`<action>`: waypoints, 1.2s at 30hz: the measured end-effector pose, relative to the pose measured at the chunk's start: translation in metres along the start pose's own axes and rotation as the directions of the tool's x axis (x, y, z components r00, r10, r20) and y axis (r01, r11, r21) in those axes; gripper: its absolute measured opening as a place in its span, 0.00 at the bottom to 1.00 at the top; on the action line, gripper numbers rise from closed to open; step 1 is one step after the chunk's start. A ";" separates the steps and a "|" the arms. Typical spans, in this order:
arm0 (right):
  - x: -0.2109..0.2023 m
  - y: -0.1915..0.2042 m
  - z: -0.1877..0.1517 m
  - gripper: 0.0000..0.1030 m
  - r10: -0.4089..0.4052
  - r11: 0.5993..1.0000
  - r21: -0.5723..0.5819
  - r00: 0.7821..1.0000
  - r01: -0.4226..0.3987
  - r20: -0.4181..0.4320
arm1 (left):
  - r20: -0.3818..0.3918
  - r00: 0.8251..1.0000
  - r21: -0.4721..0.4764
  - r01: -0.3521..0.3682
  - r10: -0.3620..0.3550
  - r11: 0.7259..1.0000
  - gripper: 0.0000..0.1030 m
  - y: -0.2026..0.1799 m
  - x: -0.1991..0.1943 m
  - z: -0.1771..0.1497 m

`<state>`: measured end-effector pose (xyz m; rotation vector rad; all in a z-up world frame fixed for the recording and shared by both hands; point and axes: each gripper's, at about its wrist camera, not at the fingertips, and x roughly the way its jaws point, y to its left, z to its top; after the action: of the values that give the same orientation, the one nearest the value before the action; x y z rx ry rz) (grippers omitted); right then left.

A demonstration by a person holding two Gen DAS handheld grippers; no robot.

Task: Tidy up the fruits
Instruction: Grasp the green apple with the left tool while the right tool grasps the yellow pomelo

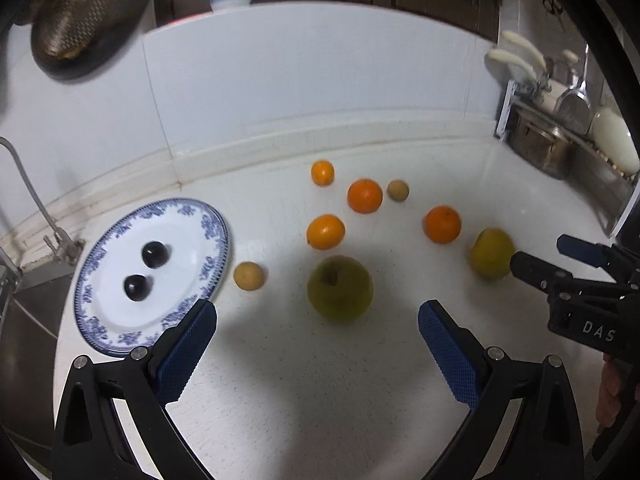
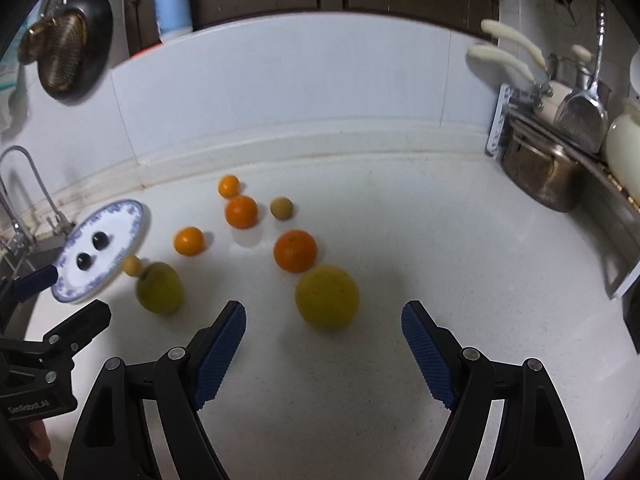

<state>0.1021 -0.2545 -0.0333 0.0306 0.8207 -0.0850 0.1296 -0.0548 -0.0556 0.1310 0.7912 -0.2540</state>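
Note:
A blue-and-white plate [image 1: 208, 240] [image 2: 132, 216] on the white counter holds two dark plums [image 1: 155, 254] [image 1: 135, 287]. Loose on the counter lie several oranges [image 1: 325, 231] [image 2: 295, 251], two small tan fruits [image 1: 248, 276] [image 1: 397, 191] and two yellow-green apples [image 1: 340, 289] [image 2: 327, 297]. My left gripper [image 1: 318, 344] is open and empty, just short of the left apple, which also shows in the right wrist view [image 2: 160, 288]. My right gripper [image 2: 324, 350] is open and empty, just short of the right apple [image 1: 491, 253].
A sink with a faucet [image 2: 24, 184] lies at the left, beyond the plate. A dish rack with a metal pot [image 2: 540, 176] and utensils stands at the back right. A pan with a strainer [image 2: 66, 44] hangs on the tiled back wall.

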 end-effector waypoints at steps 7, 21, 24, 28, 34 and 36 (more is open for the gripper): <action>0.031 0.000 0.001 0.78 -0.007 1.000 -0.020 0.999 0.006 -0.047 | -0.052 0.999 -0.019 0.014 -0.015 1.000 1.00 0.002 0.031 0.001; 0.065 -0.007 0.003 0.75 0.012 1.000 -0.015 0.995 -0.014 -0.099 | -0.133 0.987 -0.057 0.078 -0.085 0.995 0.73 -0.005 0.071 0.008; 0.068 -0.008 0.002 0.70 0.013 1.000 -0.013 0.994 -0.014 -0.104 | -0.145 0.984 -0.066 0.096 -0.104 0.993 0.62 -0.006 0.076 0.008; 0.071 -0.009 0.002 0.68 0.012 1.000 -0.017 0.995 -0.014 -0.098 | -0.149 0.982 -0.072 0.110 -0.120 0.991 0.51 -0.007 0.078 0.009; 0.073 -0.005 0.001 0.51 0.025 0.998 -0.051 0.996 -0.030 -0.089 | -0.147 0.982 -0.072 0.113 -0.122 0.991 0.47 -0.006 0.078 0.011; 0.072 -0.003 0.001 0.50 0.019 0.998 -0.057 0.996 -0.024 -0.086 | -0.145 0.982 -0.071 0.113 -0.123 0.991 0.47 -0.006 0.077 0.011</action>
<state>0.1513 -0.2619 -0.0857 -0.0114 0.9077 -0.0394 0.1877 -0.0762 -0.1032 0.0445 0.9565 -0.3342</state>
